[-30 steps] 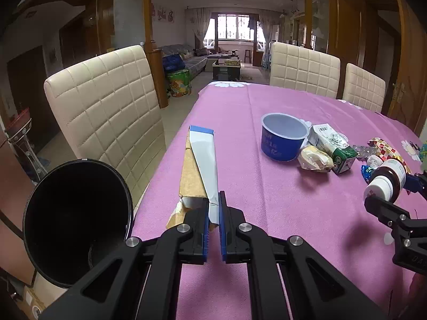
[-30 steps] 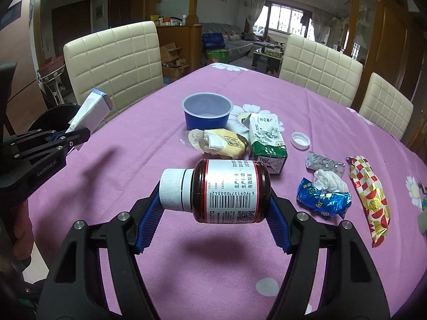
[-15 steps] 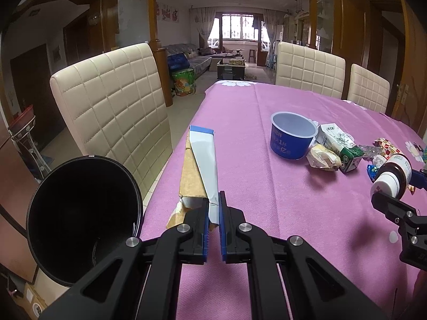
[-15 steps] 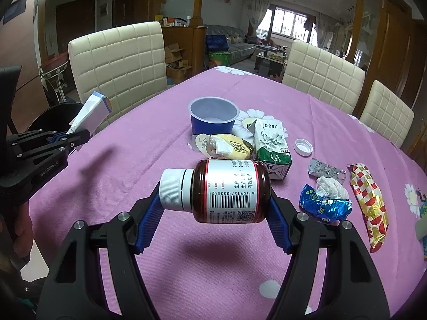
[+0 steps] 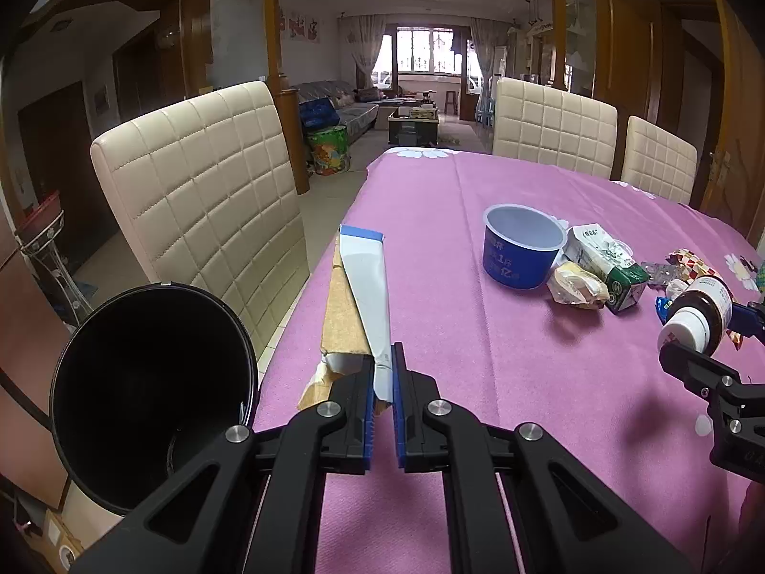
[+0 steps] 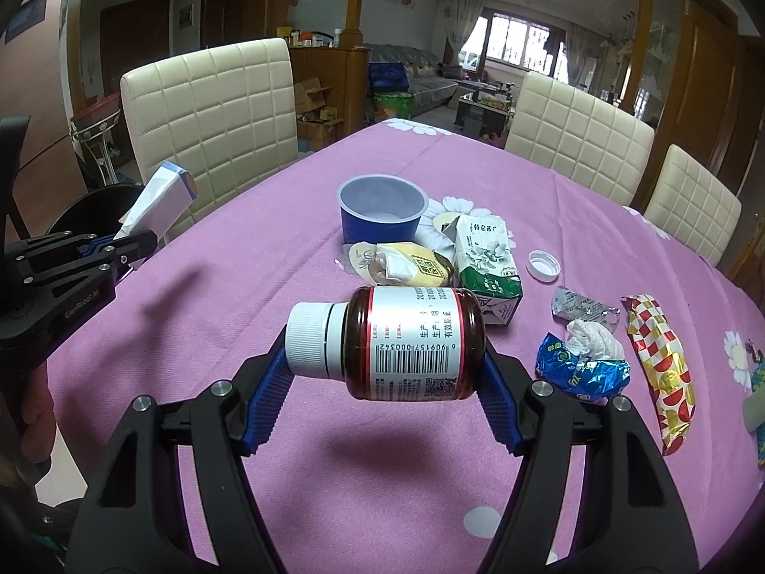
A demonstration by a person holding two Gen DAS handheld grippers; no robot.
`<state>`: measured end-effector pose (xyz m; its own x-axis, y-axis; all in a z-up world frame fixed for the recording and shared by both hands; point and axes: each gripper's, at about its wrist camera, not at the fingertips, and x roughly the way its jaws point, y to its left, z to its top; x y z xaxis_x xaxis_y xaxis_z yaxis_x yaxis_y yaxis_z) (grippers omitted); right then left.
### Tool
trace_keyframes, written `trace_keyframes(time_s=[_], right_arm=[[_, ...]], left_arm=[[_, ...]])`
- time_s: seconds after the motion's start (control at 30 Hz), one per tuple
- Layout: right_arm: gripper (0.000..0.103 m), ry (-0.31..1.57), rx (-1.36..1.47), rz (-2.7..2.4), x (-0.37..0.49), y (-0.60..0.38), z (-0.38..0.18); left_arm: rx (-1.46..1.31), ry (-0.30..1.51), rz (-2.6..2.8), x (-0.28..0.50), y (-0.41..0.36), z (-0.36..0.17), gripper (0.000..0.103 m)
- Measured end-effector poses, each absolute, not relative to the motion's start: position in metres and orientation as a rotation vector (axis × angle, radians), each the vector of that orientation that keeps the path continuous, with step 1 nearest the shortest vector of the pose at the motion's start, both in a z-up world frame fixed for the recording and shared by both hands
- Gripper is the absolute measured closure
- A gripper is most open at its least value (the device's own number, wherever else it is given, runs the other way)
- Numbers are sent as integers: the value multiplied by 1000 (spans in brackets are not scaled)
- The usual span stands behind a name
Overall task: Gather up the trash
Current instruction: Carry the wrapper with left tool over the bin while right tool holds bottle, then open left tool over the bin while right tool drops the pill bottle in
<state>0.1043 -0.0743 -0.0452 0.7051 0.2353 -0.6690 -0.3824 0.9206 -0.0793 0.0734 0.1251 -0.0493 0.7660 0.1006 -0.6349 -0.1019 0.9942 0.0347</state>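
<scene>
Bin (image 5: pixel 153 382) btm dark, contents prob. unseen.

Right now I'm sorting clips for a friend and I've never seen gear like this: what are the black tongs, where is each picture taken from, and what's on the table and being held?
No robot here: a person holds a two-finger gripper in each hand, each with a wide-angle camera looking along its fingers.

The left view shows the left gripper shut on a flattened carton, white and blue outside, brown inside. A black trash bin stands below, beside the table's edge.

The right view shows the right gripper clamped on a brown pill bottle with a white cap, held sideways above the table.

On the pink tablecloth lie a blue cup, a yellow wrapper, a green and white carton, a white cap, a blue foil wrapper and a red and gold wrapper.
</scene>
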Motion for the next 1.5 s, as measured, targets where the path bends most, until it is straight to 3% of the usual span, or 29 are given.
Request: trace_keyframes(time_s=[0.6, 1.2, 1.23, 1.33, 1.5], right_arm=[[33, 675, -282, 458, 111, -15, -40], [33, 610, -456, 634, 99, 97, -44], [33, 610, -461, 638, 97, 100, -44], [33, 611, -469, 651, 97, 111, -45], [33, 617, -483, 673, 98, 128, -48]], left_arm=[[-35, 671, 214, 65, 166, -48, 97], [-122, 701, 399, 52, 258, -62, 95], [-136, 717, 395, 52, 263, -65, 88], [-152, 697, 413, 46, 271, -68, 20], [-98, 624, 484, 33, 275, -65, 17]])
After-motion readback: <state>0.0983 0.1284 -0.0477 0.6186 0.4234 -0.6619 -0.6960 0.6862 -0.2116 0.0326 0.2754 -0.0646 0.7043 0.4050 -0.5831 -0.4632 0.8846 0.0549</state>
